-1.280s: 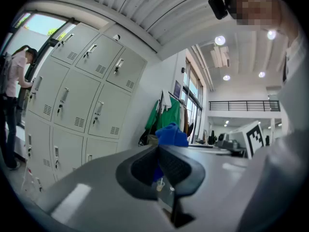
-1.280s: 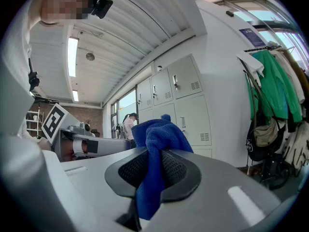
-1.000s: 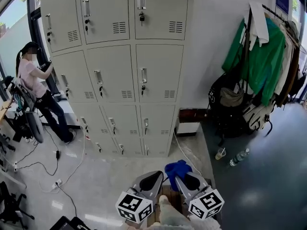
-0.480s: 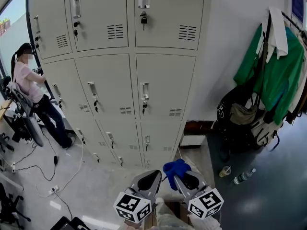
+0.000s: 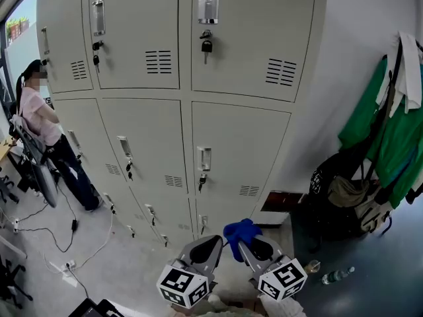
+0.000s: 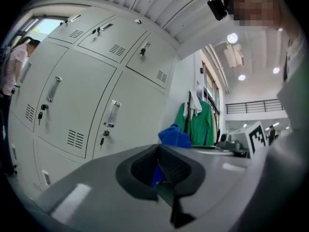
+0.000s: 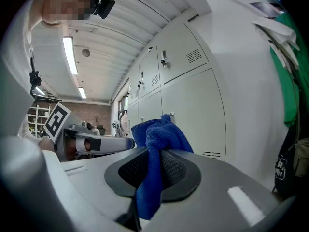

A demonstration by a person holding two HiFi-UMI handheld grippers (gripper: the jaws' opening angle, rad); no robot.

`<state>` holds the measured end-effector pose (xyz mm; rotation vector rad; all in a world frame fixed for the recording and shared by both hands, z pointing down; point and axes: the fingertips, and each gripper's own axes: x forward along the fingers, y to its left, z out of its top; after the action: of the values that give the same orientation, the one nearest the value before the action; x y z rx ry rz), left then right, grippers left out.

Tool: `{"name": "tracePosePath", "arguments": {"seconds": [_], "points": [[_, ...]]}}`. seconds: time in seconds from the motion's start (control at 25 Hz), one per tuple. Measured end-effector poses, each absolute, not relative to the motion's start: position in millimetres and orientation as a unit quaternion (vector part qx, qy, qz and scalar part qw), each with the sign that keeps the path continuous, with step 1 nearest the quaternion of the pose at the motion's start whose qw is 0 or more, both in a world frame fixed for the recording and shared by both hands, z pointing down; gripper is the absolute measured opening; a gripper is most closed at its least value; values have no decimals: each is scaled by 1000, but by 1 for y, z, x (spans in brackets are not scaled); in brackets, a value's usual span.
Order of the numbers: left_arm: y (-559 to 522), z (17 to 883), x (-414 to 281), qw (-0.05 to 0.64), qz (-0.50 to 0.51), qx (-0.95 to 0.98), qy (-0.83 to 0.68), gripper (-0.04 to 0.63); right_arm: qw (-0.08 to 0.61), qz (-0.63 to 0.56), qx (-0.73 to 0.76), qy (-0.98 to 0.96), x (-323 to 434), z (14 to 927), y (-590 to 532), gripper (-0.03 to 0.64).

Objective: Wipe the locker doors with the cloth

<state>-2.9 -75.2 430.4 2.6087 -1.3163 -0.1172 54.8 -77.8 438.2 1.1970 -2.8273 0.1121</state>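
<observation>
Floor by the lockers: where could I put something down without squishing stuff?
The pale floor in front of the lockers, right of the power strip, is bare. The dark floor right of the bottle is free too. It is crowded around the bags under the green coat.

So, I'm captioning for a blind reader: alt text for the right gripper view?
The right tool grips a blue cloth that bunches above its jaws. Grey lockers stand beyond, with green clothing hanging at the right edge.
</observation>
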Motion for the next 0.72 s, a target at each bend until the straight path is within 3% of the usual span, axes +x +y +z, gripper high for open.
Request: {"name": "tracePosePath", "arguments": {"seconds": [0.72], "points": [[-149,392,-43,81,-43,882,-462,6,18,13,374,-927,4,398,-158,57]]}}
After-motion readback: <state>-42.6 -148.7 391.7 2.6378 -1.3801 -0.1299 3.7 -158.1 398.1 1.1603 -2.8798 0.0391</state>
